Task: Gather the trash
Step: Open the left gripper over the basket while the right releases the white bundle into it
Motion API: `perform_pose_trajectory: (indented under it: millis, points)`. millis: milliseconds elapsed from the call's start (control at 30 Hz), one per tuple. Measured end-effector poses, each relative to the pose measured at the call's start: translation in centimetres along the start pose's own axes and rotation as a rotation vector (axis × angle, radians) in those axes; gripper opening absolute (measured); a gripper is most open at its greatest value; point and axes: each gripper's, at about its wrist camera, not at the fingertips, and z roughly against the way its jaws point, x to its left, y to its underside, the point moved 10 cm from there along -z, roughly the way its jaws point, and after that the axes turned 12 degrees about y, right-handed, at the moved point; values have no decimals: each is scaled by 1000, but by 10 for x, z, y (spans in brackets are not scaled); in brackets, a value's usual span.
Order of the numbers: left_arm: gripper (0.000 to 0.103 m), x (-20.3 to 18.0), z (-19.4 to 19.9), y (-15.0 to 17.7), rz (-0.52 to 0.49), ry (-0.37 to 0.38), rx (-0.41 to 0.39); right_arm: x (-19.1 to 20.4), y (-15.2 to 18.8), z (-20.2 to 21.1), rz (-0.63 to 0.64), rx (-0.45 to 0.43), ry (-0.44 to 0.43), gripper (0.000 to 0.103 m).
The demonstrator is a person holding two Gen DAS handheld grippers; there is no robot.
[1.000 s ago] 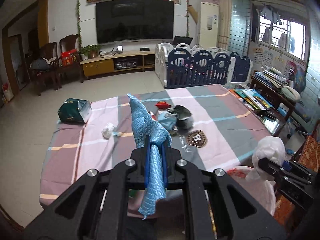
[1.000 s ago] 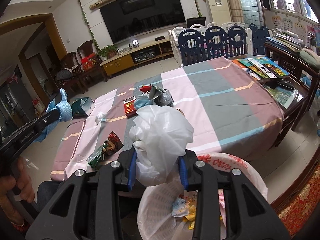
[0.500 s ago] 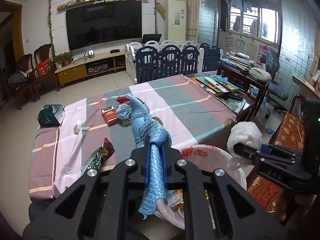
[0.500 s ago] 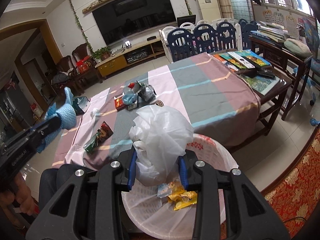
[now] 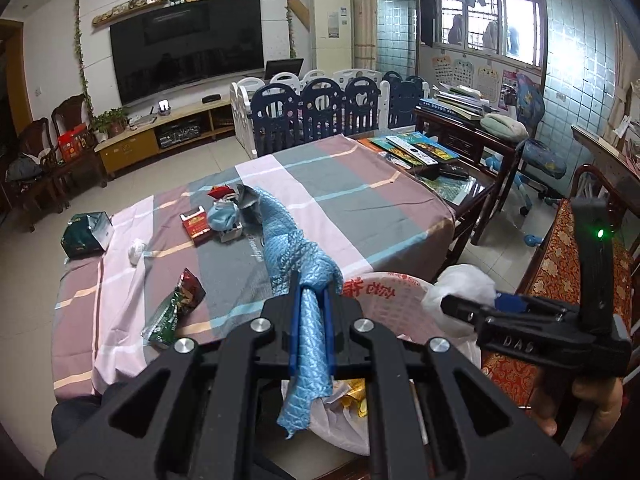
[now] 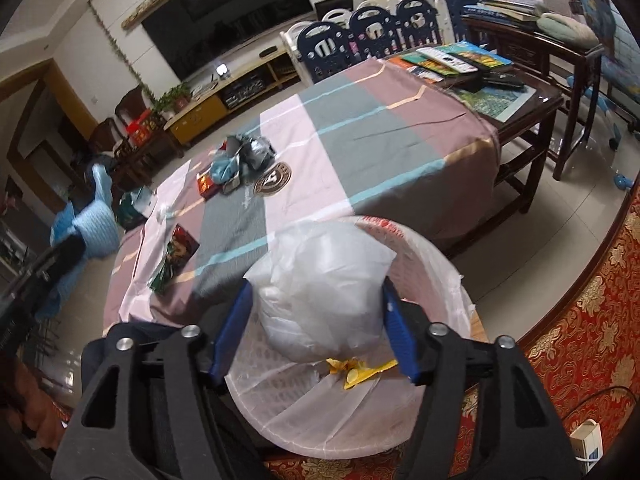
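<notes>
We see the white bag point(image 6: 320, 296) sitting between the blue pads point(image 6: 394, 332) of the right gripper point(image 6: 316, 320), directly above the open lined bin point(image 6: 436, 412); the jaws stand spread, and we cannot tell whether the pads press the bag. The right gripper points forward and down over the bin. The bin stands just beside the near edge of the table point(image 6: 372, 136). The left gripper point(image 5: 311, 328) is level, jaws clamped on a blue cloth point(image 5: 296, 256) that rises above and drapes below them. Wrappers point(image 5: 174, 308) and other litter point(image 5: 224, 216) lie on the tablecloth.
</notes>
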Motion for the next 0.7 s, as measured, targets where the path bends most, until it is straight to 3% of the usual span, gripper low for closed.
perform_pose_trajectory:
  millis: [267,333,433,500,567,700]
  points:
    - [11,-5,-21,16,47,70,67,-14,-11,10,-55,-31,-13,68]
    - [11,-8,-33,24,79,142,104,-19,-15,14,-75,-44,-8,68]
    - [13,-31,-61,39,129,358,199,-29,-23,22,-97,-77,11,68]
    - [31,-41,-76,47,100,378,241,-33,-27,26,-103,-93,19,68]
    - [77,-43,-86,55,95,364,262,-35,-29,29,-107,-99,18,68]
    - [82,-21,-89,57,140,298,246,-36,-28,26,-110,-95,20,72]
